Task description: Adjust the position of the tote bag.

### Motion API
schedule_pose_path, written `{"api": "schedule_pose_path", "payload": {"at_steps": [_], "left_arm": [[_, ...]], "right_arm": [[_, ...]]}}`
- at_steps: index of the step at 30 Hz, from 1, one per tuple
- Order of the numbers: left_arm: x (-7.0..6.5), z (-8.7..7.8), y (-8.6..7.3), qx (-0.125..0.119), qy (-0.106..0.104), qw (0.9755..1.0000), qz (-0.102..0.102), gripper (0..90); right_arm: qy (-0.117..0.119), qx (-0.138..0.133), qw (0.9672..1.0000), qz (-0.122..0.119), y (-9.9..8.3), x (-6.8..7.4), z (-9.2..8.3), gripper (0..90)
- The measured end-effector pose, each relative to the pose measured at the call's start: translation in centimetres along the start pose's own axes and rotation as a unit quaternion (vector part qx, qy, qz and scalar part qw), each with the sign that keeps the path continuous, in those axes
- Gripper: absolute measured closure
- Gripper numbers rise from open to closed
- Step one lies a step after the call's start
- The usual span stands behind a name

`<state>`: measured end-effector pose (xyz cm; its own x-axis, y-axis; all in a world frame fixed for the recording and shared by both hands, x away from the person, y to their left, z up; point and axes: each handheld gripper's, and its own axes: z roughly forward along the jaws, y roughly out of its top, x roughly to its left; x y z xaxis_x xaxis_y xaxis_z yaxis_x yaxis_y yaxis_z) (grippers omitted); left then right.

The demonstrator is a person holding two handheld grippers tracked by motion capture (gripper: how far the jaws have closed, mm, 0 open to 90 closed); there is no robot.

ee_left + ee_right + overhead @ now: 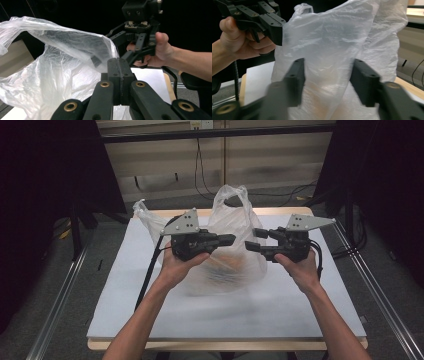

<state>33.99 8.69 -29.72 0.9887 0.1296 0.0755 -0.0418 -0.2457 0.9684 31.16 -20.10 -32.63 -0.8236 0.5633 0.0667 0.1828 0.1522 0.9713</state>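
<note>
A thin clear plastic bag (235, 220) stands on the white mat, its handles up. Something orange (226, 263) shows faintly through its lower part. My left gripper (230, 239) is level at the bag's left side, its jaws pressed together, seemingly pinching the bag's rim (105, 42). In the left gripper view its closed jaws (120, 72) sit right by the film. My right gripper (254, 240) faces it from the bag's right side. Its jaws (328, 65) stand apart with the bag (332, 45) between and beyond them, the pads clear of the film.
The white mat (300, 305) covers a wooden table whose edge (225, 344) runs along the front. Metal rails (60, 300) flank both sides. Cables (205, 185) lie on the floor behind, and dark curtains hang left and right.
</note>
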Motion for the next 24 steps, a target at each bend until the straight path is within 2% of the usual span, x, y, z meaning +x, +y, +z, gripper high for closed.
{"api": "schedule_pose_path", "payload": {"at_steps": [4, 6, 10, 14, 16, 19, 20, 21, 22, 23, 24], "left_arm": [[0.0, 0.0, -0.1, 0.0, 0.002, 1.0, 0.0, 90.0], [0.1, -0.2, -0.2, -0.004, 0.016, 0.9998, -0.007, 90.0], [0.5, -1.3, -0.5, -0.006, 0.029, 0.9994, -0.017, 76.6], [0.7, -3.8, -1.1, -0.018, 0.06, 0.9974, -0.034, 65.4], [0.8, -5.0, -1.4, -0.02, 0.076, 0.9964, -0.033, 61.3], [0.7, -7.9, -2.7, -0.031, 0.105, 0.9927, -0.05, 53.0], [0.7, -8.6, -3.1, -0.034, 0.108, 0.9921, -0.054, 47.2], [0.7, -9.2, -3.5, -0.033, 0.112, 0.9915, -0.057, 47.0], [0.6, -10.3, -4.2, -0.028, 0.13, 0.9891, -0.063, 46.2], [0.8, -12.1, -5.5, -0.03, 0.16, 0.9832, -0.082, 44.3], [0.8, -12.1, -5.5, -0.03, 0.16, 0.9832, -0.082, 42.8]], "right_arm": [[0.012, 0.0, 0.9999, -0.007, -0.1, 0.3, 0.5, 78.9], [0.012, -0.002, 0.9999, -0.008, -0.2, 0.3, 0.6, 88.8], [0.003, 0.0, 1.0, -0.009, -0.2, 0.3, 0.4, 90.0], [-0.008, -0.003, 1.0, -0.005, -0.4, 0.0, 0.1, 90.0], [-0.01, -0.003, 0.9999, -0.003, -0.4, -0.1, 0.0, 90.0], [-0.013, -0.007, 0.9999, -0.007, -0.4, -0.1, -0.2, 90.0], [-0.013, -0.009, 0.9998, -0.008, -0.4, -0.1, -0.4, 90.0], [-0.016, -0.009, 0.9998, -0.009, -0.4, -0.1, -0.4, 90.0], [-0.019, -0.008, 0.9997, -0.01, -0.4, 0.0, -0.5, 90.0], [-0.017, -0.01, 0.9998, -0.009, -0.4, -0.1, -0.6, 90.0], [-0.017, -0.01, 0.9998, -0.009, -0.4, -0.1, -0.6, 90.0]]}}
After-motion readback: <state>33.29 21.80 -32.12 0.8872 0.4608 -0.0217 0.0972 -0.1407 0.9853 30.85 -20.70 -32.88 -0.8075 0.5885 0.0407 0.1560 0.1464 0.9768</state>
